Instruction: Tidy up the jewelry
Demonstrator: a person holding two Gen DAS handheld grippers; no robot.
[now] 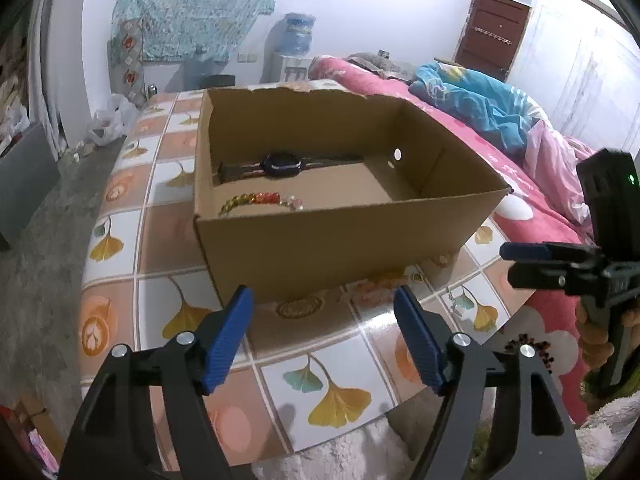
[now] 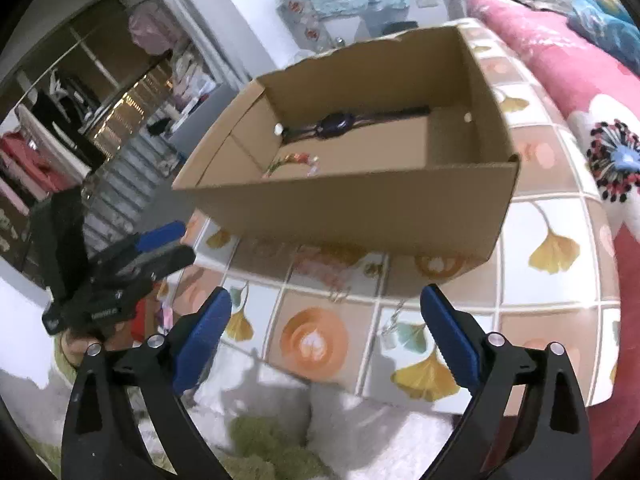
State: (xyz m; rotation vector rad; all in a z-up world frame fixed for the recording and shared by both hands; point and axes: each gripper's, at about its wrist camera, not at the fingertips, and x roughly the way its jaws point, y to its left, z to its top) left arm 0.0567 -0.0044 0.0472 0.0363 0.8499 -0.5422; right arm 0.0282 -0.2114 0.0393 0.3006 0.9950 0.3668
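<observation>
**Both jaws wide over the tabletop, jewelry in the box**

The left hand-held gripper (image 1: 324, 312) and right hand-held gripper (image 2: 326, 312) stood wide apart, gripping nothing. Beyond them, on the tiled tabletop (image 1: 168, 240), sat a cardboard box (image 1: 332, 236) holding a dark watch (image 1: 282, 165) and a beaded bracelet (image 1: 256, 201). A small earring (image 2: 390, 326) lay outside it.

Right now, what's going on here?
A person holds two tongs over a tiled table, sorting jewelry. The cardboard box already holds a watch and a beaded bracelet. The left tongs and right tongs are both open and empty; small earrings lie on the table in front of the box.
</observation>
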